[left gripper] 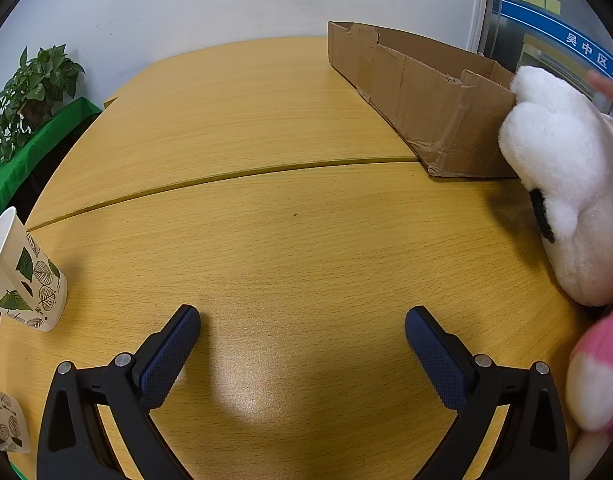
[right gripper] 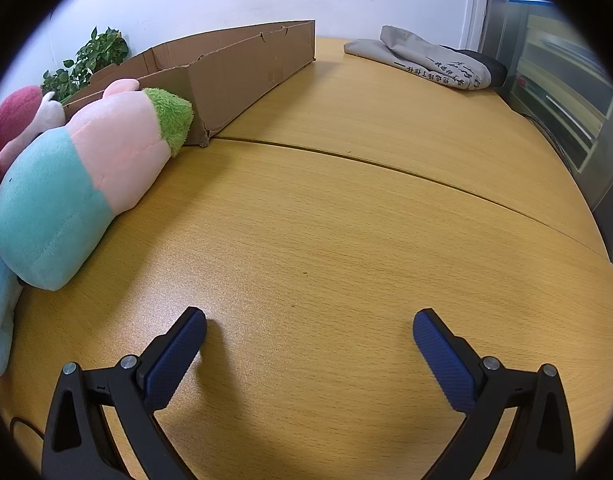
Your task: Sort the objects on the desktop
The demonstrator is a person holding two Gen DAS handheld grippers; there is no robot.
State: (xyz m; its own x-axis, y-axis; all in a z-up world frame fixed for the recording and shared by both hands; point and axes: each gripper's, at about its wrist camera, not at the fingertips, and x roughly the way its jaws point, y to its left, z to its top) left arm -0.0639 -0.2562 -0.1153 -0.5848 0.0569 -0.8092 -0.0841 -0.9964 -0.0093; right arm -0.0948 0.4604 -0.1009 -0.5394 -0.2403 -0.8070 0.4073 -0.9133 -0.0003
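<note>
Left of the empty, spread-apart right gripper [right gripper: 309, 334], the soft, light pink-and-teal plush toy [right gripper: 78, 176] would squash easily, best pinched mid-body.

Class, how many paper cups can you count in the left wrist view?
2: one cup stands at the table's left edge; another is cut off at the lower left corner. More may be out of frame.

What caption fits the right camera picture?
Open right claw over the table, beside a plush toy and cardboard box.

Bright even indoor light, soft glare patch on the table [left gripper: 246, 392] at lower centre, faint shadows beside the fingers [right gripper: 174, 360], strong fisheye bending, black vignette corners, blurred right edge.
</note>
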